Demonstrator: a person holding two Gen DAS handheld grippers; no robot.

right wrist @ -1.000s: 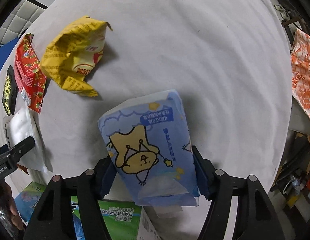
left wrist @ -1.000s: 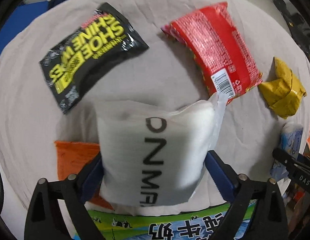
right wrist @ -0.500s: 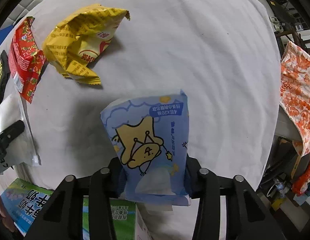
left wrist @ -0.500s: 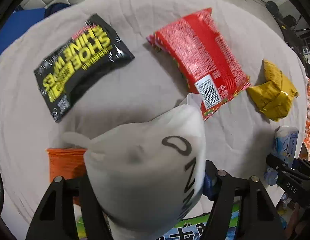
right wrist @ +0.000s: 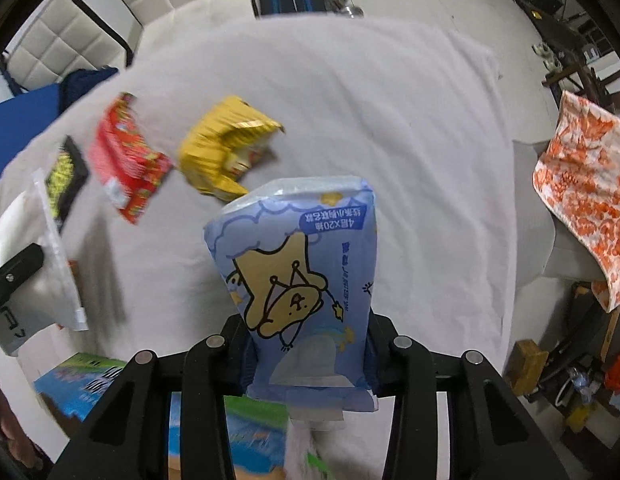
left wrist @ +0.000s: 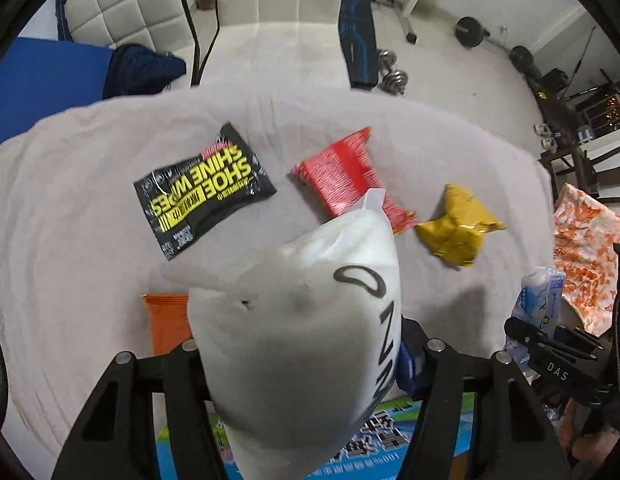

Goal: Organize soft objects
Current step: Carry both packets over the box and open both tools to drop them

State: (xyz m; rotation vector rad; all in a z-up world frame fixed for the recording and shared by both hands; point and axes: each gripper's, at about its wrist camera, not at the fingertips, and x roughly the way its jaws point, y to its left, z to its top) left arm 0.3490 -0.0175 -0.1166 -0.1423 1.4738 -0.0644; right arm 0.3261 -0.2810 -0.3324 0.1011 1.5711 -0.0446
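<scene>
My left gripper (left wrist: 302, 356) is shut on a white soft pouch (left wrist: 302, 320) with black letters, held up above the table. My right gripper (right wrist: 310, 344) is shut on a blue tissue pack (right wrist: 302, 272) with a cartoon bear, also lifted; it shows at the right of the left wrist view (left wrist: 539, 300). On the white cloth-covered table (right wrist: 389, 120) lie a black shoe-wipes pack (left wrist: 202, 188), a red snack bag (left wrist: 345, 176), a crumpled yellow bag (left wrist: 455, 228) and an orange packet (left wrist: 166, 320).
A blue-green printed box (left wrist: 389, 440) lies at the table's near edge under both grippers. An orange-and-white patterned cloth (right wrist: 581, 192) hangs at the right. A blue mat (left wrist: 42, 80), a padded chair and gym weights stand beyond the table.
Both grippers have risen and tilted up with their packs, so the table items look smaller and the room behind has come into view.
</scene>
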